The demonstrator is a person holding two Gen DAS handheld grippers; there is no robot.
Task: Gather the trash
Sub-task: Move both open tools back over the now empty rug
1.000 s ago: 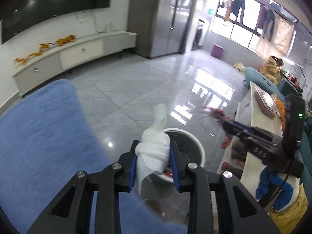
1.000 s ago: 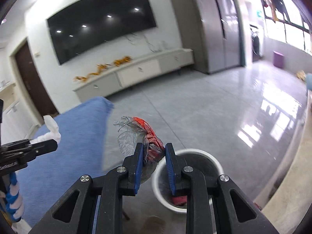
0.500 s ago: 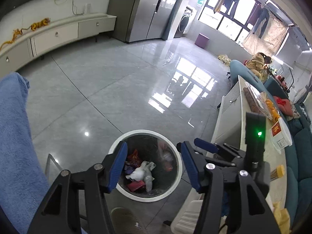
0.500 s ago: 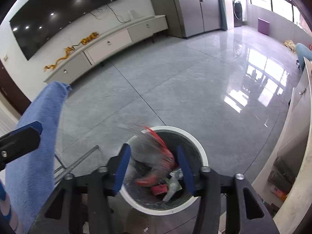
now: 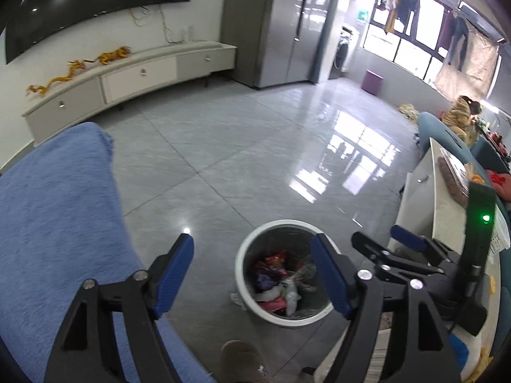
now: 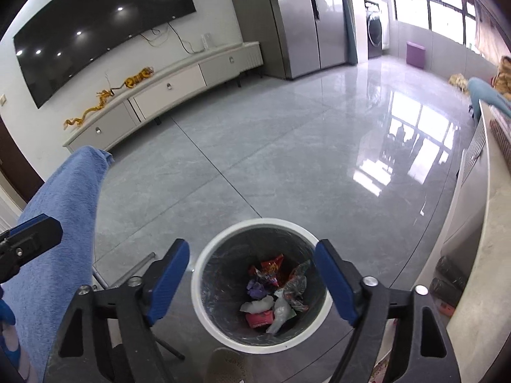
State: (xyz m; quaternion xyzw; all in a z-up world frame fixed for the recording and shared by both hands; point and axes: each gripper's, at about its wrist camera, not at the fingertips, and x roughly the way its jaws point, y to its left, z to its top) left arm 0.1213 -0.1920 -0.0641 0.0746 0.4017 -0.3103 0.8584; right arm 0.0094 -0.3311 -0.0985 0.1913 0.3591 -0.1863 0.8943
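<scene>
Both grippers hang over a round white-rimmed bin (image 6: 259,284) on glossy grey floor tiles. The left gripper (image 5: 252,274) and right gripper (image 6: 252,282) have their blue-padded fingers spreading wide, nothing between them. Crinkled wrappers and crumpled tissue (image 6: 271,293) lie inside the bin's dark liner.

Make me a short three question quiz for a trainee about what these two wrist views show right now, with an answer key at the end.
1. True or false: the left tongs hold a piece of trash.
2. What does the trash bin stand on? A) a table B) the grey tiled floor C) the blue cloth
3. Fill in: in the right wrist view, the right tongs hang above the ____, jaws opening with nothing between them.

Key
1. False: jaws opening, nothing between them.
2. B.
3. Trash bin, with wrappers and crumpled tissue inside.
</scene>
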